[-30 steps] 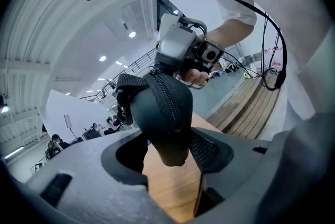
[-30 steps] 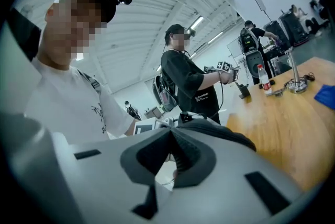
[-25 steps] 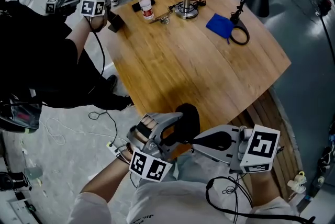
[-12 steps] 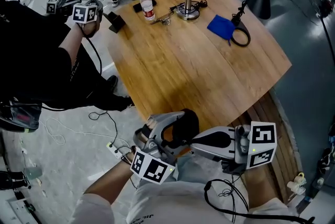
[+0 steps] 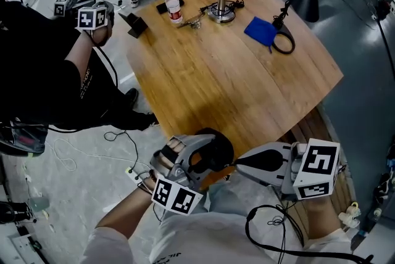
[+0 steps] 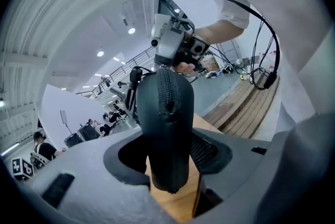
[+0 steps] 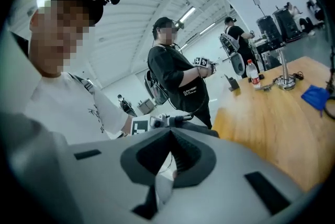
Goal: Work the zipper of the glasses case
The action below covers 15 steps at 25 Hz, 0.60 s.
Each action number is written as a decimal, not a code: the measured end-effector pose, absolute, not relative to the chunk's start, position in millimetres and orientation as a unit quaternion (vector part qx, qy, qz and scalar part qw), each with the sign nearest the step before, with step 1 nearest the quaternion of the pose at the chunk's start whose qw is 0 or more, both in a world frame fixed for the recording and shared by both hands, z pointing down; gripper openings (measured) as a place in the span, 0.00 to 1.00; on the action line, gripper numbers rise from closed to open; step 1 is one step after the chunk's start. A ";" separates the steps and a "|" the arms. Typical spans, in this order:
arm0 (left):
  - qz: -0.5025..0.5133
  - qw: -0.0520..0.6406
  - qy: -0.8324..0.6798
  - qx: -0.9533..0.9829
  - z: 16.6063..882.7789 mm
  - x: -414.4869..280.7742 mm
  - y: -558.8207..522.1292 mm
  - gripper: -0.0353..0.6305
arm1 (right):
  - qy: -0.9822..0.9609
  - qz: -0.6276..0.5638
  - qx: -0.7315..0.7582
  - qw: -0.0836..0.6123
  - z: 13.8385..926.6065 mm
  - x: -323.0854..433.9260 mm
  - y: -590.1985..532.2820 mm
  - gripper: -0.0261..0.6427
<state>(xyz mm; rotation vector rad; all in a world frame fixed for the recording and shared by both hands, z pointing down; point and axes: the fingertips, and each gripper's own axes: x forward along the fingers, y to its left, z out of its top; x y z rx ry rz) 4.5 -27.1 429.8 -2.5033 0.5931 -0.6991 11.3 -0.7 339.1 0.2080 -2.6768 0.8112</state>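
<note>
Standing upright at the head view's lower centre, the glasses case [image 5: 220,140] is clamped between the left gripper [image 6: 168,163] fingers [image 6: 210,152], which have just been closing. The right gripper [image 7: 168,157] is clenched just beside it.

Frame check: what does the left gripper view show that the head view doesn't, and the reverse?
Left gripper view only: the zipper running up the glasses case. Head view only: the water bottle and blue cloth. Both: the wooden table, the same glasses case, and the right gripper close to it.
</note>
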 end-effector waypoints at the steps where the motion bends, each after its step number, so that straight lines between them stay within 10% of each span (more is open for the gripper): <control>1: -0.257 0.237 0.213 -0.912 432.0 3.8 -25.5 0.39 | -0.939 0.283 0.076 0.179 341.8 13.0 -2.2 0.04; 15: -0.186 0.168 0.204 -0.946 410.6 -17.6 -7.3 0.39 | -0.950 0.286 0.084 0.087 312.5 39.5 -24.8 0.04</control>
